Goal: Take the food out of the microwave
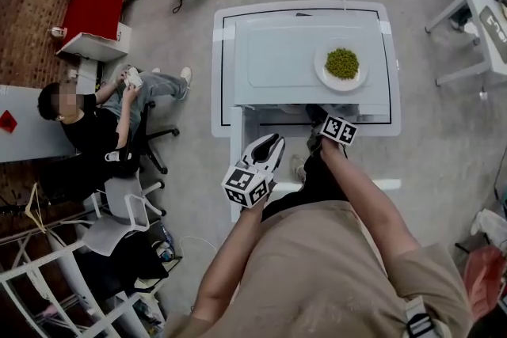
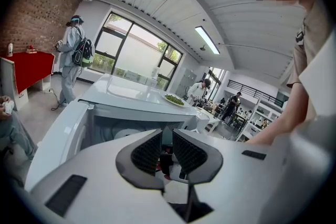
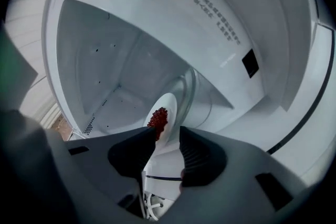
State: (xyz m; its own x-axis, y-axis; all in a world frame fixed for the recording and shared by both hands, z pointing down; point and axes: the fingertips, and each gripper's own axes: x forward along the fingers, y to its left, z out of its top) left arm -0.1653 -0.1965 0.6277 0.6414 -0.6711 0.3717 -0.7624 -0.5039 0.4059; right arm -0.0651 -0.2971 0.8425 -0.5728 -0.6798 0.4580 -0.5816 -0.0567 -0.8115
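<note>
Your left gripper [image 2: 167,136] is open only a little and holds nothing. Your right gripper [image 3: 168,134] is open inside the microwave [image 3: 105,60], with the white plate [image 3: 169,105] of red food [image 3: 157,118] between its jaws. Green peas [image 1: 342,62] sit on the top plate [image 1: 323,75].

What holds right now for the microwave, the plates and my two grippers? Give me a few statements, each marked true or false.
1. A plate of green peas sits on top of the microwave. True.
2. The microwave is empty inside. False: a white plate with red food is in the cavity.
3. The left gripper carries a plate. False: its jaws stand apart with nothing between them.
4. The right gripper points into the open cavity, towards the white plate. True.
5. The food inside the microwave is green. False: it is red; the green peas are on top.
</note>
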